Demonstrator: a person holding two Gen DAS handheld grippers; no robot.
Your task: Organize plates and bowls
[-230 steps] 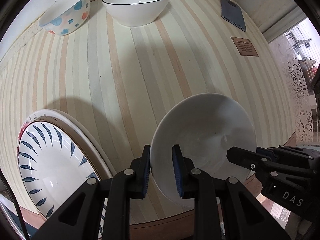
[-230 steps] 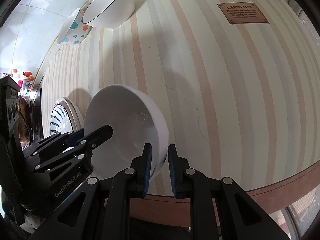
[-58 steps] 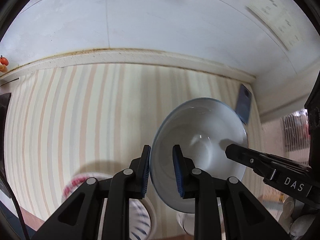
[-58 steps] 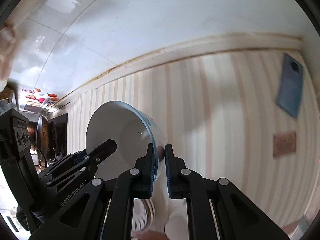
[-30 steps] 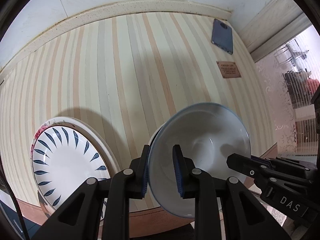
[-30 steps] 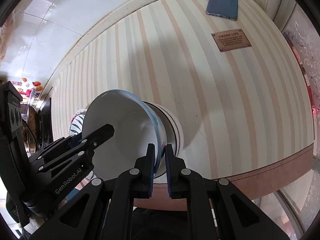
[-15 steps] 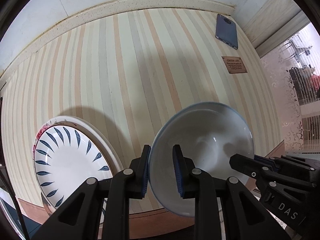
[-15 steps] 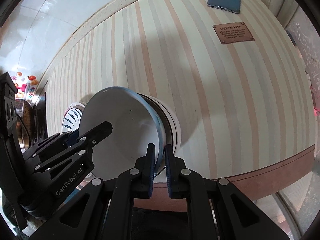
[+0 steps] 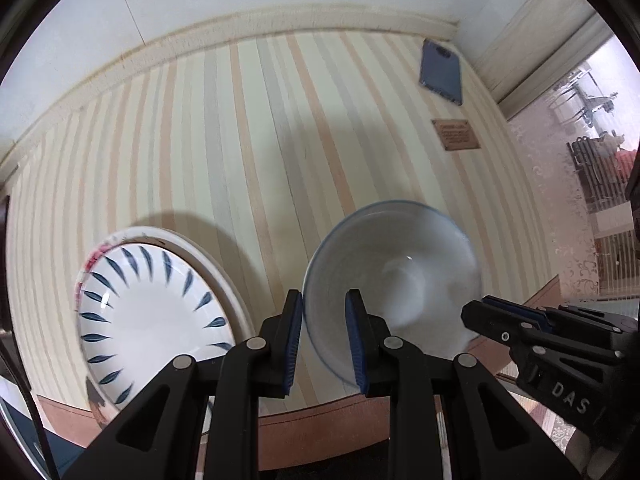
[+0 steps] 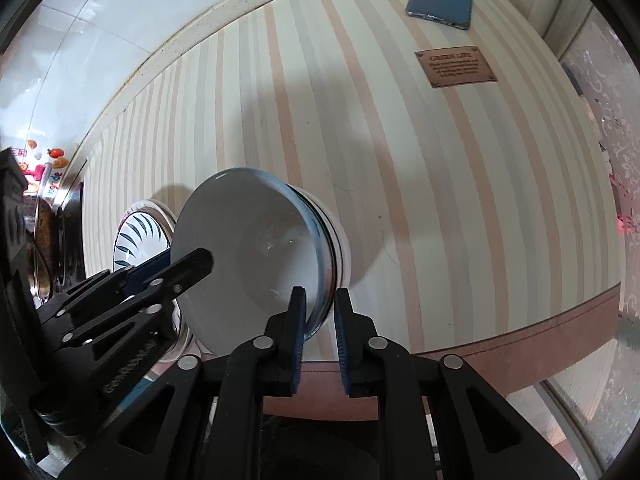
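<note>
A white bowl with a thin blue rim [image 9: 396,276] sits nested in a stack of bowls near the table's front edge; it also shows in the right wrist view [image 10: 256,248]. My left gripper [image 9: 322,340] has a finger on each side of the bowl's left rim, with the gap widened. My right gripper [image 10: 320,332] straddles its right rim, also slightly parted. The white bowl under it [image 10: 340,240] shows as an outer rim. A stack of plates topped by a blue-leaf plate [image 9: 148,316] lies to the left.
A blue phone [image 9: 442,72] lies at the far right by the wall. A brown label plaque [image 9: 456,135] is on the striped tablecloth [image 9: 248,140]. The table's front edge runs just below the bowls.
The blue-rimmed bowl was carried back from the wall and set down into the bowl stack. Both grippers' fingers have parted a little on its rim in the last half second.
</note>
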